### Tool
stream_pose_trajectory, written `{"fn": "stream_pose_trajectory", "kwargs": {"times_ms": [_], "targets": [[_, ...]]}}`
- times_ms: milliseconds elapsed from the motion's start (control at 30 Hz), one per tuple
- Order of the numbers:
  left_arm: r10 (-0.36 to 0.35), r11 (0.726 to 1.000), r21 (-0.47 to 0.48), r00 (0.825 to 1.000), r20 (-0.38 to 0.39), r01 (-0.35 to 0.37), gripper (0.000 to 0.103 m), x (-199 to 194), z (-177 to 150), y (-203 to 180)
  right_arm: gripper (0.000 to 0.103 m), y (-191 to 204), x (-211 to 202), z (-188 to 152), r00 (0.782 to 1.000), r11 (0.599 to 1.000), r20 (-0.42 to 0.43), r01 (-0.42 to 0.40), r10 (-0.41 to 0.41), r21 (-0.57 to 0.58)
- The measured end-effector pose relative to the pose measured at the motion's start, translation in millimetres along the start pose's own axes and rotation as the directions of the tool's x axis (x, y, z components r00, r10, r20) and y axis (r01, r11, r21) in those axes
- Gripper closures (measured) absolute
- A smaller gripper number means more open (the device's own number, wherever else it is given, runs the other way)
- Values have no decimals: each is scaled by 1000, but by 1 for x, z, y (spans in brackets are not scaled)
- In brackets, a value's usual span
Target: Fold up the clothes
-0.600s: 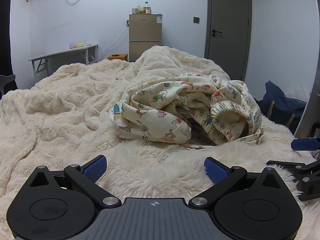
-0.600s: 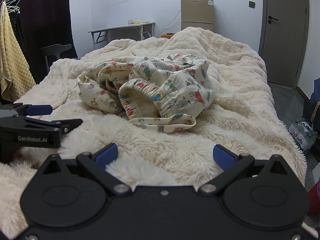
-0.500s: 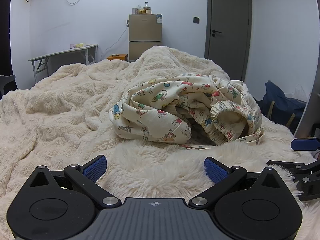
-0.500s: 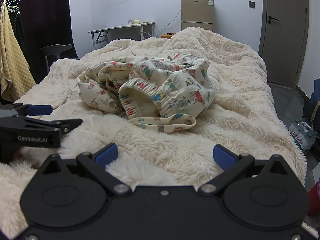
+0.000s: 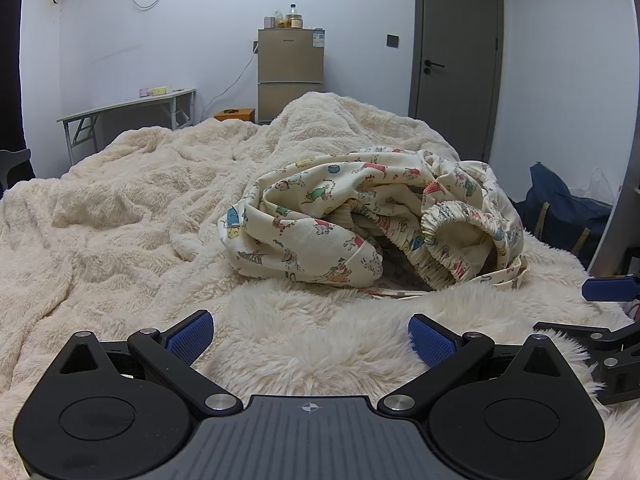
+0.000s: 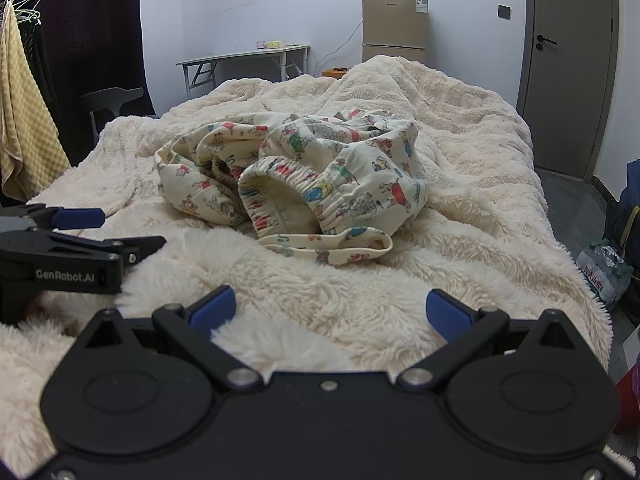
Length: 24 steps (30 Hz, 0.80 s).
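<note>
A crumpled cream garment with a cartoon print (image 5: 360, 216) lies in a heap on the fluffy cream blanket (image 5: 140, 208); its elastic waistband (image 5: 452, 220) faces me. It also shows in the right wrist view (image 6: 304, 176). My left gripper (image 5: 310, 334) is open and empty, low over the blanket, short of the garment. My right gripper (image 6: 332, 306) is open and empty, also short of the garment. Each gripper shows at the edge of the other's view: the right one (image 5: 600, 320), the left one (image 6: 80, 240).
The blanket (image 6: 460, 200) covers a bed. A small fridge (image 5: 290, 72), a folding table (image 5: 128, 108) and a grey door (image 5: 456, 56) stand at the far wall. A dark bag (image 5: 568, 208) and a pack of bottles (image 6: 604, 272) lie right of the bed. A towel (image 6: 24, 120) hangs left.
</note>
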<state>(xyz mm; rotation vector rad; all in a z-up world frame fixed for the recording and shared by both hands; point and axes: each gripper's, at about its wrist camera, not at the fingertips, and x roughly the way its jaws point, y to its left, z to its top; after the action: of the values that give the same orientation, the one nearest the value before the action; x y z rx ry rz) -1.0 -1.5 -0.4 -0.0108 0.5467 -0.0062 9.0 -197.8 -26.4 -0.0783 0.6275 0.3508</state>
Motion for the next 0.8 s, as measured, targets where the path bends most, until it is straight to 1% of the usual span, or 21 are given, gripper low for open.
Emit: {"fn": "stream_pose_trajectory", "kwargs": {"times_ms": [800], "targets": [[-2, 1000, 3, 1000, 1, 2, 0, 0, 1, 0, 0, 2, 0, -1, 1000, 1000, -1, -1, 1, -3]]}}
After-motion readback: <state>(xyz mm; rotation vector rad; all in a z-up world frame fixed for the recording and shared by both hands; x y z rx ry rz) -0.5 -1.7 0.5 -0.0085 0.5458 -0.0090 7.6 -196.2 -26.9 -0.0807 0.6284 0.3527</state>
